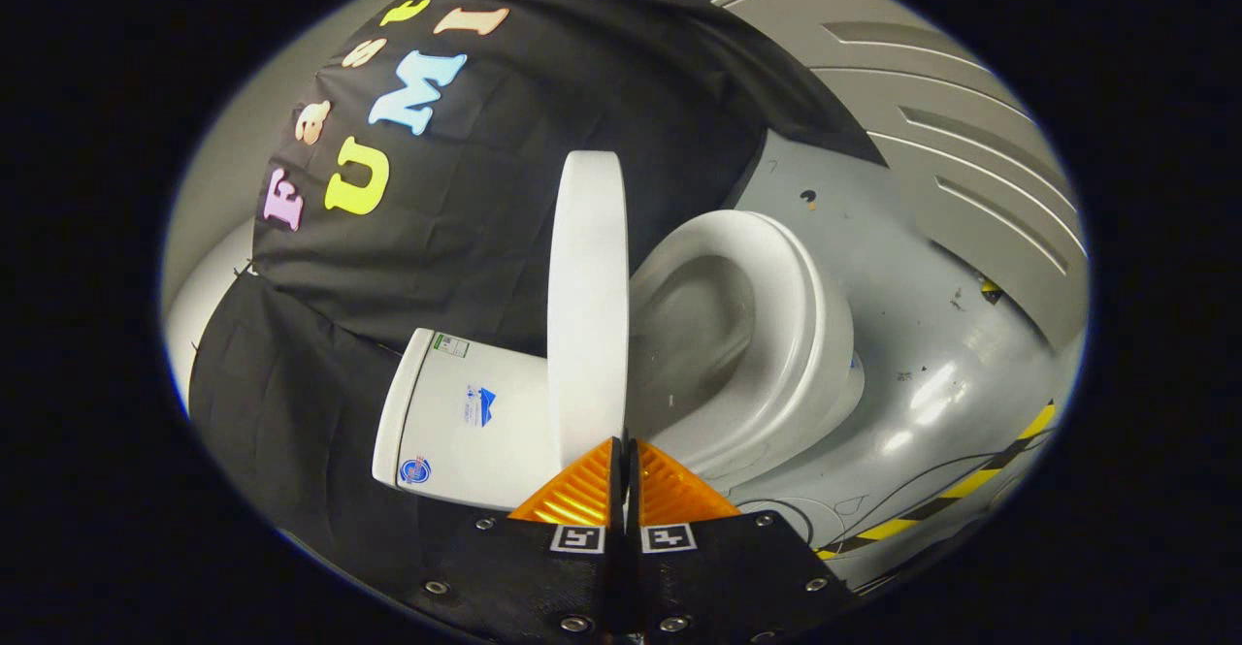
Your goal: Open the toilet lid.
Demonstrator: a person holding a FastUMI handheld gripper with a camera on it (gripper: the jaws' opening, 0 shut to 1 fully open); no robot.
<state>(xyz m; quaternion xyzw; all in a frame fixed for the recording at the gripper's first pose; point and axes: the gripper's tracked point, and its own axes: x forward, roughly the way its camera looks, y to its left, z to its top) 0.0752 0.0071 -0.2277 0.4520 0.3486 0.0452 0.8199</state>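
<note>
At frame centre the lid stands raised, edge-on, its rim pinched between the closed fingers of the gripper. Bowl exposed; next, probably release.

A glossy grey floor carries everything else here. On it, toward the ribbed panel, sits a small dark spot. That pale grey ribbed panel rises from the floor's far side. A yellow-and-black striped tape crosses the floor at its opposite side, with thin dark cables curling on the floor beside it.
</note>
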